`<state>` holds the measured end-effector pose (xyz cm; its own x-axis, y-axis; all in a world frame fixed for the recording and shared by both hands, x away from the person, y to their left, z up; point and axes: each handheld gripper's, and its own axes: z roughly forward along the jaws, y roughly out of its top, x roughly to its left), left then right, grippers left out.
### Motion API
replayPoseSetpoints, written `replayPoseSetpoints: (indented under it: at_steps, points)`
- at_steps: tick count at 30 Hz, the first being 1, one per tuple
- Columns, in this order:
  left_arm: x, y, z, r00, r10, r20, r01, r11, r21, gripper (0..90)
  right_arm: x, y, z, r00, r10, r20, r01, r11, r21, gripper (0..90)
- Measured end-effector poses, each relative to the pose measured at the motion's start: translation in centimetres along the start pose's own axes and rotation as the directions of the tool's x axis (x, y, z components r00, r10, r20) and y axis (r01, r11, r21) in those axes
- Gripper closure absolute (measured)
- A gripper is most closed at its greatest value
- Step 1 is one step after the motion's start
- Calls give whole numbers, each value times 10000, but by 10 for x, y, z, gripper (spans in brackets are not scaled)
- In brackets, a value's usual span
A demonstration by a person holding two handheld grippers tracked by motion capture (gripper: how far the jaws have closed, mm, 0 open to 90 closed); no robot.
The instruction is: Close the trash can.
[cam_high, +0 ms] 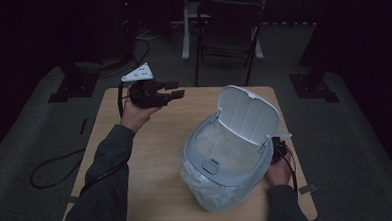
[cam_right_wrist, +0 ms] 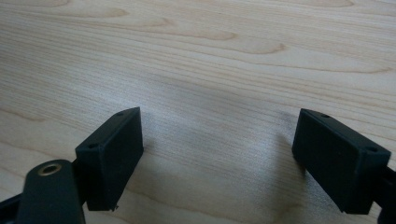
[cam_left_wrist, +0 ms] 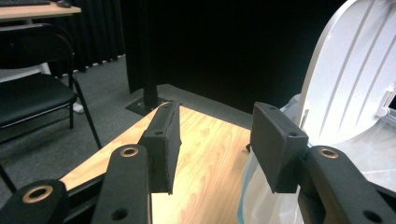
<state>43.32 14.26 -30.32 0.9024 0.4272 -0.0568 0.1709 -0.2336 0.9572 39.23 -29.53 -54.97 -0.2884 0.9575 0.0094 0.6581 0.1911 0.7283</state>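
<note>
A pale grey bin lined with a clear plastic bag stands on the right half of the wooden table, its white lid swung up and open. My left gripper is held above the table's far left corner, pointing right toward the bin, jaws open with nothing between them. In the left gripper view the left gripper looks over the table at the raised lid. My right gripper sits low beside the bin's right side. The right gripper stands open over bare wood.
A dark folding chair stands behind the table's far edge. Black stand bases rest on the floor on both sides, and a cable loops on the carpet at left. The table's left half is bare wood.
</note>
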Motion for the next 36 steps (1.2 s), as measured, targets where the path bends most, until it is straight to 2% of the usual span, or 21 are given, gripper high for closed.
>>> replayPoseSetpoints:
  at_steps: [10, 12, 13, 23, 30, 34, 35, 36]
  points:
    - [-9, 17, 24, 9992, 205, 353, -210, 9997, 134, 539, 0, 0, 0, 10000, -3, 0, 3, 10000, -3, 156]
    - [-9, 17, 24, 9992, 205, 353, -210, 9997, 134, 539, 0, 0, 0, 10000, -4, 1, 4, 10000, -3, 156]
    - [-11, 20, 31, 9989, 222, 412, -229, 9996, 153, 539, 0, 0, 0, 10000, -2, 1, 2, 10000, -2, 156]
    - [-21, 32, 59, 9967, 122, 806, -133, 9998, 129, 540, 0, 0, 0, 10000, -5, 0, 5, 10000, -4, 156]
    - [-25, 38, 72, 9939, 28, 1101, -72, 9992, 396, 630, 0, 0, 0, 10000, -10, 0, 10, 10000, -3, 156]
    - [-29, 44, 78, 9920, 46, 1265, -111, 9987, 501, 736, 0, 0, 0, 10000, -5, 1, 5, 10000, -5, 156]
    - [-30, 45, 80, 9918, 55, 1276, -127, 9984, 553, 736, 0, 0, 0, 10000, -4, 1, 4, 10000, -3, 156]
    - [-30, 45, 80, 9918, 55, 1276, -127, 9984, 553, 781, 0, 0, 0, 10000, -4, 1, 4, 10000, -3, 156]
